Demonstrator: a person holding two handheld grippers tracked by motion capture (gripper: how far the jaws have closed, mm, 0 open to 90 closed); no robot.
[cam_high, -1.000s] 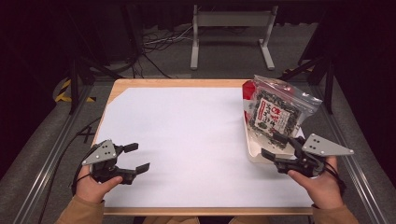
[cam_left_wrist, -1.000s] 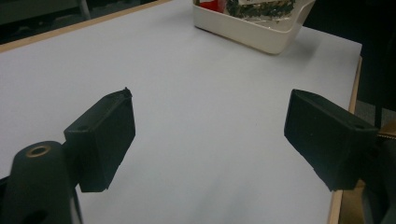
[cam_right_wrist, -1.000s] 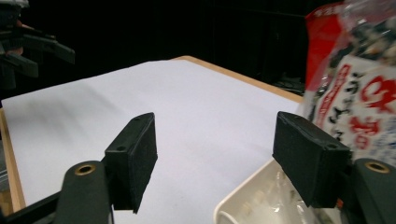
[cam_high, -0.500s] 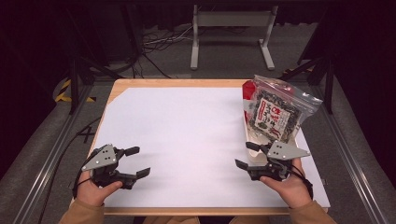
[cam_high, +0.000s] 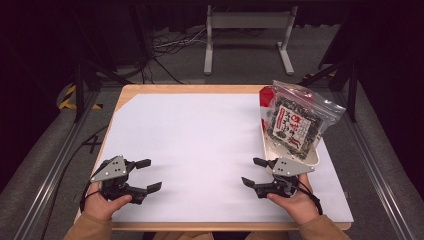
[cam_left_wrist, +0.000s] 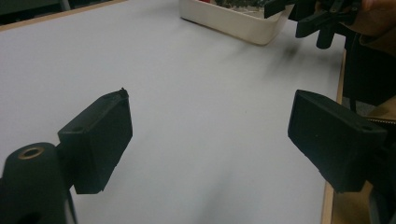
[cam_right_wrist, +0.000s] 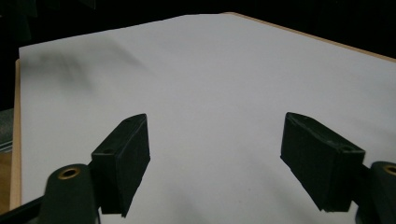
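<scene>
Two grippers sit wide open and empty on the white-covered table (cam_high: 200, 140): left gripper (cam_high: 148, 175) at 7 o'clock, right gripper (cam_high: 254, 171) at 5. Clear zip bag of dark snacks (cam_high: 295, 122) leans in the cream tray (cam_high: 316, 159) at 2 o'clock. Looks like a resting step; next move is probably reaching for it.

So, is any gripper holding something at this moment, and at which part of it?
Nothing is held. The left gripper and the right gripper both stand open over the white sheet, with nothing between their jaws.

Bright white table sheet (cam_high: 200, 135), dark surroundings, soft shadows, slight blur
</scene>
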